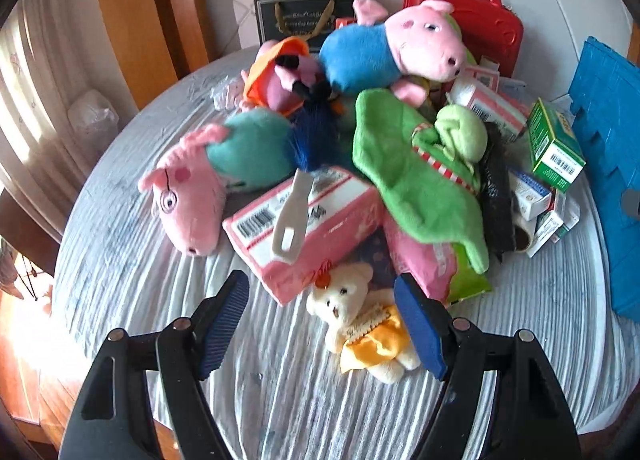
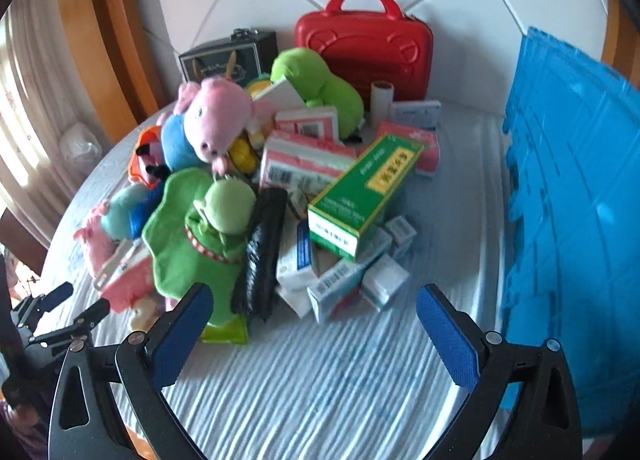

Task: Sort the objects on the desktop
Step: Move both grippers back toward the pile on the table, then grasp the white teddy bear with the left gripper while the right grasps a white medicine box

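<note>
Left wrist view, left gripper [image 1: 322,324]: we see its jaws spread wide, with nothing pinched; it hangs above the striped cloth of the bench [image 1: 132,284].
Left wrist view, small bear [image 1: 360,320]: a cream bear in a yellow dress lies on the cloth between the two blue pads, and we cannot tell if it touches the right pad.
Left wrist view, heap: behind the bear lies a pink box [image 1: 304,219] with a white tool [image 1: 290,215] on it; a pink pig toy [image 1: 188,199] lies to its left, a green plush [image 1: 424,175] to its right, a blue-bodied pig [image 1: 392,47] at the back.
Left wrist view, back wall: a red case [image 1: 488,23] and a dark box [image 1: 296,19] stand there.
Right wrist view, right gripper [image 2: 314,334]: we see the jaws spread, empty, above bare cloth.
Right wrist view, heap: a green carton [image 2: 360,195] rests on small white boxes [image 2: 384,280]; a black brush [image 2: 260,256] lies beside the green plush.
Right wrist view, right side: a blue foam mat [image 2: 572,199] stands upright.
Right wrist view, left edge: we see the left gripper, small.
</note>
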A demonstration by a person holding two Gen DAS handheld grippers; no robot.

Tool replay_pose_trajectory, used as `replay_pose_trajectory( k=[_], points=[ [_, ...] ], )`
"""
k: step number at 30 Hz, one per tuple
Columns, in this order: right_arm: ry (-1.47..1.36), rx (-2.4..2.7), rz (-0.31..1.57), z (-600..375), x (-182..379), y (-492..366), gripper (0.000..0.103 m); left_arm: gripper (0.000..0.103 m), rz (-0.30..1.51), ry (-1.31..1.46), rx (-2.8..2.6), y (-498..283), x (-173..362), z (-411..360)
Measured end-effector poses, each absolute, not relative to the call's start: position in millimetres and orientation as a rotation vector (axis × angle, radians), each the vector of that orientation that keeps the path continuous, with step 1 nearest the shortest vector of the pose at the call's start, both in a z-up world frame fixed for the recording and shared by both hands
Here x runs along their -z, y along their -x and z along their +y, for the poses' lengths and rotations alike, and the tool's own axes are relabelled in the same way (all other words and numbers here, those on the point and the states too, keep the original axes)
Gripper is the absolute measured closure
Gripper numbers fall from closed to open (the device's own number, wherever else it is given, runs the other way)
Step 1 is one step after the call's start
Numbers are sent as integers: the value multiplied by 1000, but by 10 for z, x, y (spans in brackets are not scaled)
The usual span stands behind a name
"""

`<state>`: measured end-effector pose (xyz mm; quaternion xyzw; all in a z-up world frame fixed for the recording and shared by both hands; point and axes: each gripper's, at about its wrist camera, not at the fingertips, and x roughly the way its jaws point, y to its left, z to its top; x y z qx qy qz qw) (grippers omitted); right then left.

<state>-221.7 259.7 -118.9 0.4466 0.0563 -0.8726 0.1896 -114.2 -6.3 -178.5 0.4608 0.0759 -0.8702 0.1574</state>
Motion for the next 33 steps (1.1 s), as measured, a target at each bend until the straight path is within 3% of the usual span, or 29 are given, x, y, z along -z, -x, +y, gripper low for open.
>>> replay_pose_trajectory(
  k=[8, 17, 22, 24, 25, 29, 31, 33],
  points=[
    [-1518, 2399, 217, 2781, 2214, 2316, 0, 28, 348, -1399, 2377, 1132, 2310, -47],
    [-1538, 2365, 248, 2880, 2590, 2516, 0, 28, 503, -1402, 2303, 1340, 2575, 28],
    [-1537, 2364, 224, 2945, 2756, 2561, 0, 12, 425, -1370, 2273, 1394, 2656, 86],
    [-1507, 2376, 249, 2956, 2793, 2514, 0, 0, 456, -1359, 2248, 1389, 2692, 47],
    [-1482, 2394, 269, 2961, 2809, 2487, 0, 0, 475, -1350, 2242, 1384, 2704, 22],
    [-1401, 2431, 258, 3027, 2844, 2419, 0, 0, 446, -1357, 2268, 1386, 2704, 39],
    [-1430, 2393, 267, 3040, 2844, 2460, 1, 5, 437, -1362, 2291, 1358, 2687, 47],
    [-1389, 2403, 219, 3113, 2800, 2502, 20, 23, 424, -1370, 2330, 1312, 2649, 63]
  ],
)
